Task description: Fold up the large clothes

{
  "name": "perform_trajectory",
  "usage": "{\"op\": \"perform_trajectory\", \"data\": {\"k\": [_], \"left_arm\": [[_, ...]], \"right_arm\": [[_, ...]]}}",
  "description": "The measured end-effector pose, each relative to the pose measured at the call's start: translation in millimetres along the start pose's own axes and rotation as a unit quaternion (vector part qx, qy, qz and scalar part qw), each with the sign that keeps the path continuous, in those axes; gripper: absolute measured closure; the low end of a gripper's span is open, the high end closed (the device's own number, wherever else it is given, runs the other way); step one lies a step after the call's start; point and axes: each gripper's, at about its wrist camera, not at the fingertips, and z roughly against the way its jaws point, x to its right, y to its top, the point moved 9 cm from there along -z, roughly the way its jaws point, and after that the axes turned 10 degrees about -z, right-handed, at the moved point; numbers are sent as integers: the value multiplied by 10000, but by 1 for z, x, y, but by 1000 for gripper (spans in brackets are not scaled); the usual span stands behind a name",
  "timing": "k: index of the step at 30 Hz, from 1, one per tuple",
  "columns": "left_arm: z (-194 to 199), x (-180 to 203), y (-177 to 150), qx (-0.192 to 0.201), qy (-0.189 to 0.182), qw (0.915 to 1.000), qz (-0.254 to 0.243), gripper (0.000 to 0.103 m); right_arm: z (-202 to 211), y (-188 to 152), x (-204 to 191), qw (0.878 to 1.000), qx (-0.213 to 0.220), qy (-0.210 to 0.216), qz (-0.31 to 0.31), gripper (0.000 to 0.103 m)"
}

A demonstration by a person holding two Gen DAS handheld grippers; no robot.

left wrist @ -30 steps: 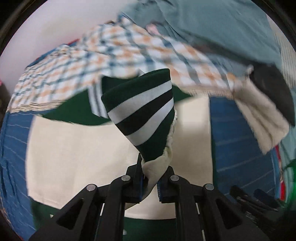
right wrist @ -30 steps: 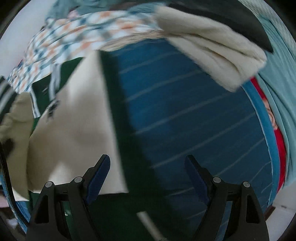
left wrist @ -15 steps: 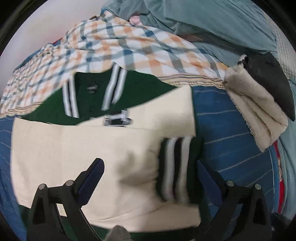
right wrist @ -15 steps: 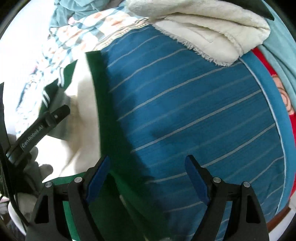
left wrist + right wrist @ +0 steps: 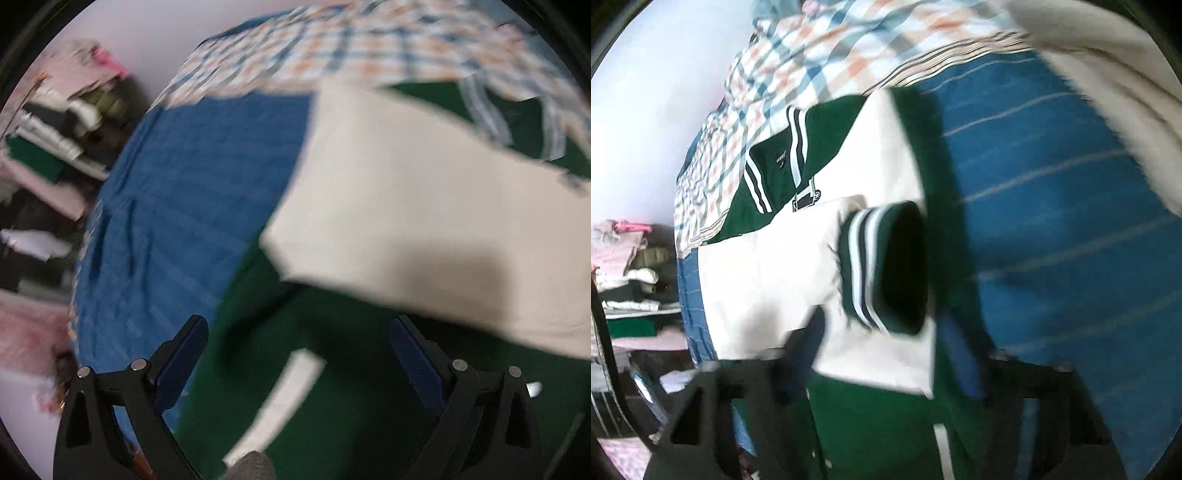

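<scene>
A green varsity jacket with cream sleeves [image 5: 798, 266] lies on the blue striped bedspread [image 5: 1052, 206]. Both cream sleeves are folded across its body; the striped green-and-white cuff [image 5: 882, 269] lies on top. In the left wrist view the cream sleeve [image 5: 424, 206] covers the green body [image 5: 332, 369]. My left gripper [image 5: 299, 354] is open and empty above the jacket's lower left part. My right gripper [image 5: 882, 354] is open and empty, blurred, just below the cuff.
A plaid shirt [image 5: 812, 62] lies beyond the jacket's collar. A cream fleece [image 5: 1108, 92] lies at the right. Stacked folded clothes [image 5: 55, 122] sit on shelves left of the bed, also in the right wrist view [image 5: 624, 266].
My left gripper let go of the striped cuff, opened, and swung left and lower over the jacket. My right gripper swung left, from the bedspread to over the jacket.
</scene>
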Motion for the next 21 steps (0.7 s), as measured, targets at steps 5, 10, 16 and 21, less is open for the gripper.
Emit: {"op": "perform_trajectory", "data": {"k": [5,10,16,21], "left_arm": [[-37,-20,-19,-306,226,9992,121,3],[-56,-11,-3,-192,273,9994,-73,3],[-84,0,26,-212,532,9979,-292,1],[-89,-8,46,-193,527,9984,-112,1]], "right_arm": [[-15,41,-2,9962,555,-641,217,96],[15,39,19,9972,391,-598,197,60],[2,-52,41,9874,-374,-1130,1045,53],[-47,-80,43,9701,-600,-1752,1566,57]]}}
